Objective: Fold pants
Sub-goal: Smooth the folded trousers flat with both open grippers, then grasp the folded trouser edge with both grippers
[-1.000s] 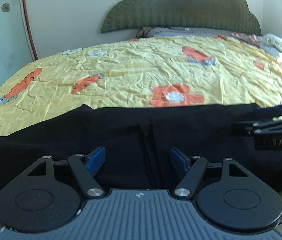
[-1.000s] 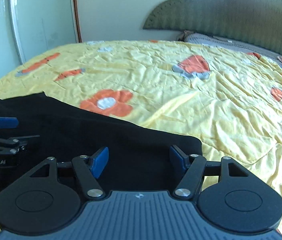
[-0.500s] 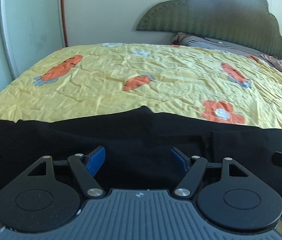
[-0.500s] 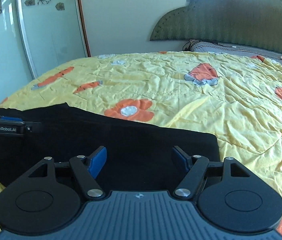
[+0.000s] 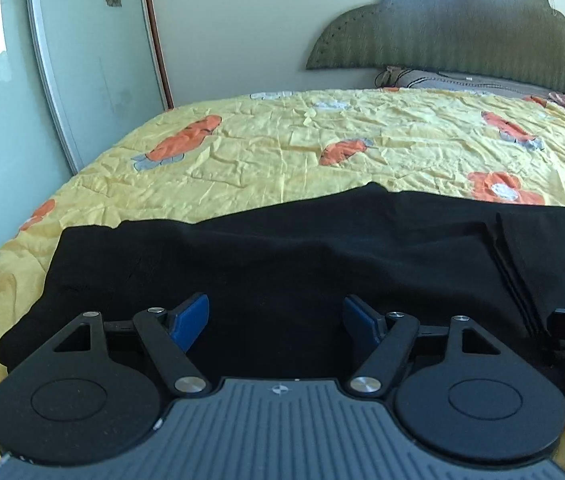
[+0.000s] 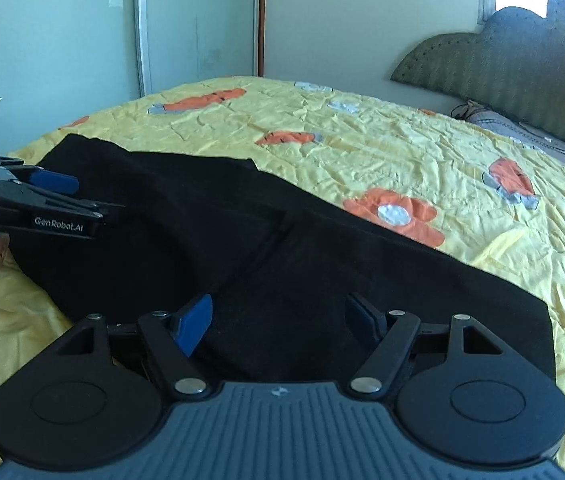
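The black fabric pants (image 5: 302, 264) lie spread in a long band across the near edge of the bed, on its wrinkled yellow quilt with orange flower prints (image 5: 362, 140). In the right wrist view they run from the far left corner to a squared-off end at the right, with a seam or fold line crossing the middle.

The left gripper (image 5: 274, 320) hovers over the left part of the band. Its jaws stand apart and are opening, blue pads clear of the cloth with only dark fabric showing between them. The right gripper (image 6: 278, 320) sits over the right part, its jaws also apart and nothing pinched.

This looks like the approach before a fold: the garment seems already laid flat, perhaps leg on leg, though the uniform black makes the layers hard to read. Neither gripper holds cloth yet.

The next move calls for each gripper to drop to an edge or corner of the pants, close on all layers there, and lift together so the fabric carries over evenly without dragging the quilt.
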Motion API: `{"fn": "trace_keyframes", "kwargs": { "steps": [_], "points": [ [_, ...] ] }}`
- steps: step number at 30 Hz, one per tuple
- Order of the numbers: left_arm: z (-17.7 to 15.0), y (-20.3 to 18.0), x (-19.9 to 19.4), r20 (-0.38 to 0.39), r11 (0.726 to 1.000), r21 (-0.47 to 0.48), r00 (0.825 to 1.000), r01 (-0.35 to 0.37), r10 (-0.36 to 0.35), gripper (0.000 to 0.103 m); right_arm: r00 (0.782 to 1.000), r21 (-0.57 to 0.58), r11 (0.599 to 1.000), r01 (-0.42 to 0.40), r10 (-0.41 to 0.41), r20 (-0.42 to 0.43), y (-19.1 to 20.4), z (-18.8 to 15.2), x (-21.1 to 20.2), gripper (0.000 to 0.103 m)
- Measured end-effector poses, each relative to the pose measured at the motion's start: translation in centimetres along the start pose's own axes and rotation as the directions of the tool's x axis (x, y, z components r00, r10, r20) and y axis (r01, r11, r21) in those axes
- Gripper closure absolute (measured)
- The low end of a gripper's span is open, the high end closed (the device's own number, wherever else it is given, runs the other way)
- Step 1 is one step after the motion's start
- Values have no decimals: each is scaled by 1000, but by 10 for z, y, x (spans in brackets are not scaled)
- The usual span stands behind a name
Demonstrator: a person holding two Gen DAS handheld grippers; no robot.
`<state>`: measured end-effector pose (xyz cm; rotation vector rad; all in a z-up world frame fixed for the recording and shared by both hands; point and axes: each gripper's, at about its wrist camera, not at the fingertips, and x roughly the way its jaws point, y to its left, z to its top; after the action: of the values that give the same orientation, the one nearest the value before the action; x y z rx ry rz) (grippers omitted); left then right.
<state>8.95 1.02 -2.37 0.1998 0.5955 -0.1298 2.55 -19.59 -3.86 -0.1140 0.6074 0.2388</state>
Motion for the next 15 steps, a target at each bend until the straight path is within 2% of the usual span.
{"fn": "trace_keyframes", "kwargs": {
  "steps": [2,5,8,9,13,15],
  "points": [
    [0,3,-9,39,1000,-14,999,-3,4,26,999,-22,1000,-16,17,34,9,7,-6,30],
    [-1,12,-15,54,999,-29,998,-41,42,26,996,-76,995,-58,63,65,25,12,-7,31],
    [-6,28,-10,7,996,-29,996,-86,86,26,996,-103,991,-84,80,-38,36,4,19,33],
    [-9,35,-10,-11,994,-38,995,-99,98,27,996,-90,993,-81,77,-45,37,1,24,31],
    [-19,76,-23,-19,979,-147,990,-143,142,28,992,-82,989,-121,123,22,46,17,14,31],
    [-20,102,-31,-26,950,-240,979,-201,201,28,987,-137,981,-137,147,64,63,31,9,32]
  ]
}}
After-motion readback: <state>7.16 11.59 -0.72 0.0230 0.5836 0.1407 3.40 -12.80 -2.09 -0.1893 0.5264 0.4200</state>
